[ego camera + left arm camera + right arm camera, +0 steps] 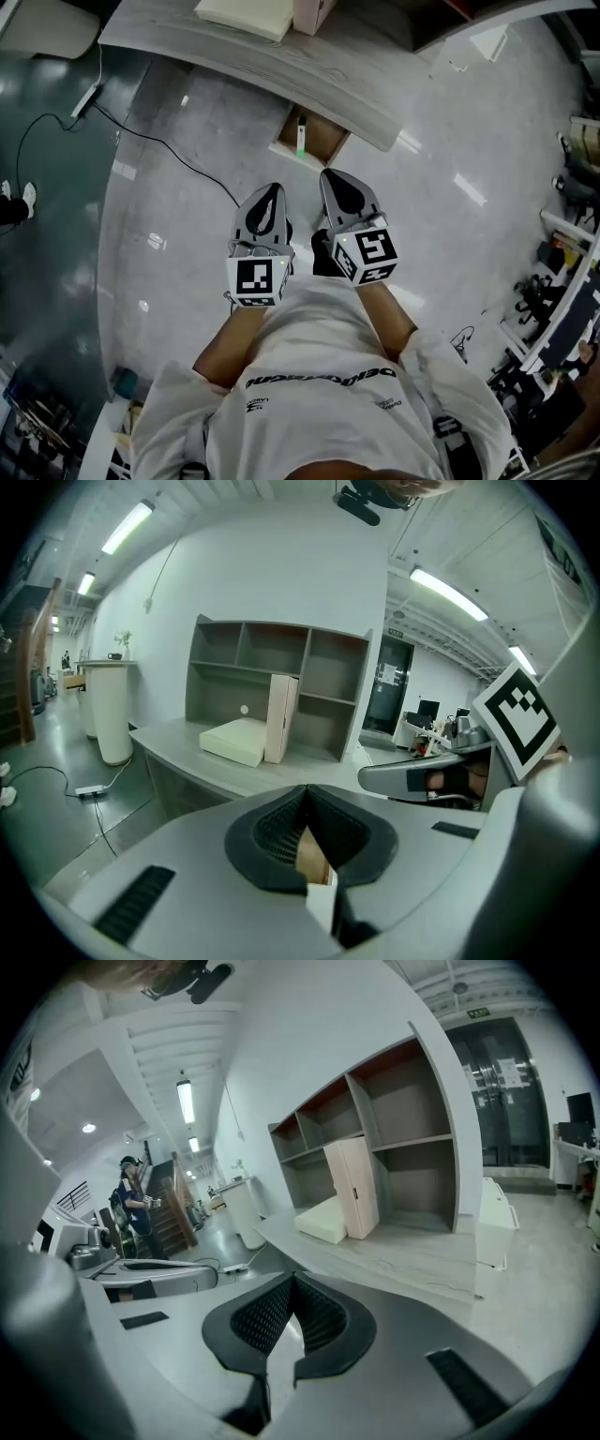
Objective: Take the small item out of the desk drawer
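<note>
At the foot of a curved grey desk (309,70), a person in a white shirt stands over an open desk drawer (323,148) with a two-jaw tool in each hand. The left gripper (272,190) and the right gripper (330,176) hang side by side above the floor, just short of the drawer. The fingers of both are pressed together at the tips and hold nothing. The small item (301,139), a slim pale piece with a green end, lies inside the brown drawer close to its left wall. From overhead it is too small to say what it is. Neither tool touches it, so the reach appears not to have begun. The likely trouble lies in the approach. Jaws that go in closed could shove the item deeper under the desk edge. Jaws that open late may catch the drawer wall beside it instead. The item looks thin and light, so an off-centre pinch could let it twist and slip out.
</note>
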The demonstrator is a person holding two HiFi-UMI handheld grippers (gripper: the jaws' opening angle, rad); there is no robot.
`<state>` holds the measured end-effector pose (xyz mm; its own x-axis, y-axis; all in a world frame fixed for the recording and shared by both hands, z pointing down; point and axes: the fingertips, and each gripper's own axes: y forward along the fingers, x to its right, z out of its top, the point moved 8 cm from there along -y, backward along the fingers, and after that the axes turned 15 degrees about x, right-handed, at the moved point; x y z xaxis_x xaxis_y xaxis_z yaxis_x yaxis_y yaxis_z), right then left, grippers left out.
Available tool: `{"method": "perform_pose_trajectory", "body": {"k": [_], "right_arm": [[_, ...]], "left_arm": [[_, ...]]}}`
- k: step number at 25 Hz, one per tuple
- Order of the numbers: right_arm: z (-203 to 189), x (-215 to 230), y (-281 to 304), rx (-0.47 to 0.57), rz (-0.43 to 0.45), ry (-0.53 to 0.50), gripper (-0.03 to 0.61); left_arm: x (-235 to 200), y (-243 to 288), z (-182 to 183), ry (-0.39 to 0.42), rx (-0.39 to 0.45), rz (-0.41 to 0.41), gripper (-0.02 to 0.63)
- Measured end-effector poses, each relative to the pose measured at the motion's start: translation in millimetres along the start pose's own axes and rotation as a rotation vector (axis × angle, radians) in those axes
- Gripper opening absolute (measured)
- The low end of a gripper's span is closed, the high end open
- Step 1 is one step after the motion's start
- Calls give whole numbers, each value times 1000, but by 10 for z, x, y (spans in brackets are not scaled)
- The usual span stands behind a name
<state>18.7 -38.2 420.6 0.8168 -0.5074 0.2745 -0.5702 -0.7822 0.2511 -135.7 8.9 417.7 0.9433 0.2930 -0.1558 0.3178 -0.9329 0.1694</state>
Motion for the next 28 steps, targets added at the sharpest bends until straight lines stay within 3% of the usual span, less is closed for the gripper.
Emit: {"method": "perform_pose_trajectory", "body": {"k": [9,28], "right_arm": [[-573,190,302,-77,-82,42,32],[-1667,539,954,-200,-153,105,34]], "left_arm": [[-188,227,-435,-25,-55,-12,17],[-411,424,-1251,-93,-129,89,17]]}}
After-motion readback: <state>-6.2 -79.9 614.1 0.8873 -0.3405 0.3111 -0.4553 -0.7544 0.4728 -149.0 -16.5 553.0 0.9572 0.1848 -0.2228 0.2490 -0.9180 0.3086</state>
